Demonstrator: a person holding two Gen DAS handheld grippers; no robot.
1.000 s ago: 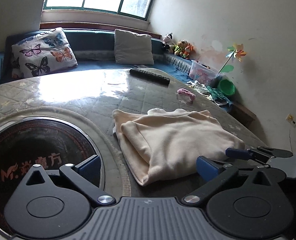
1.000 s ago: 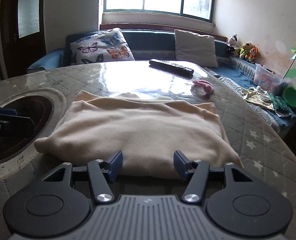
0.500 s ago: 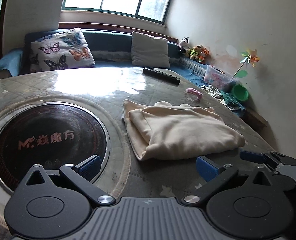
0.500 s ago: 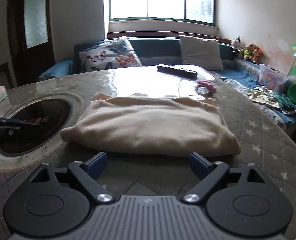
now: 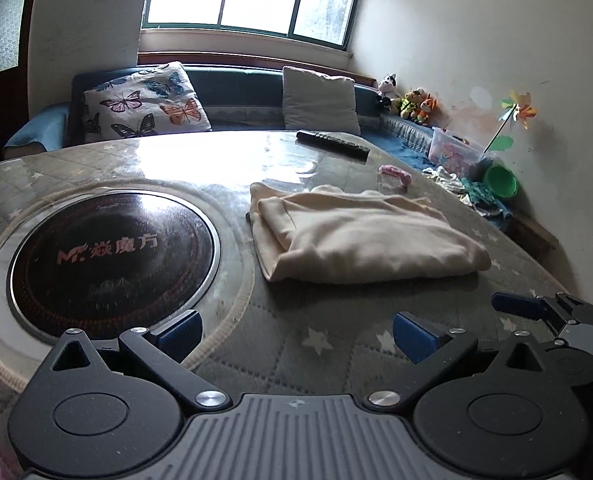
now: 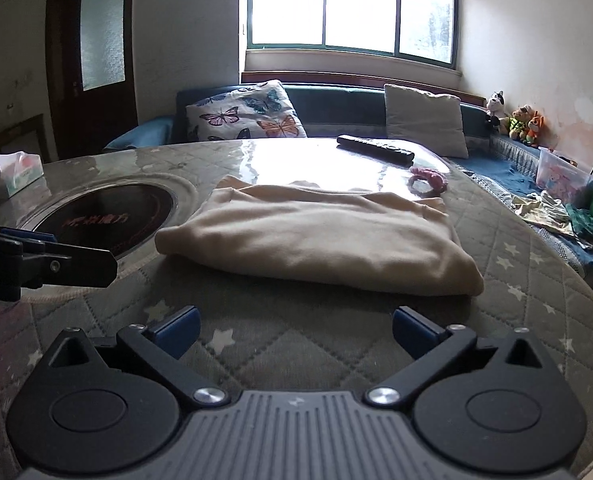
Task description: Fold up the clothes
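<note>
The folded cream knit garment [image 6: 316,240] lies at twelve o'clock; right gripper [image 6: 294,330] opening, left gripper [image 5: 296,332] wide, both empty: retreat without snagging it.

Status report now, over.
Left tongs open, empty. Right tongs opening, empty. Cream garment folded on table. Nothing in the way.

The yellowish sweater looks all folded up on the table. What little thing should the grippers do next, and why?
Probably just lift both away and leave it. The cream sweater lies folded in a neat stack on the table. The left gripper is open and empty, short of the cloth. The right gripper is opening, with nothing between its jaws, so no fold seems left.
</note>
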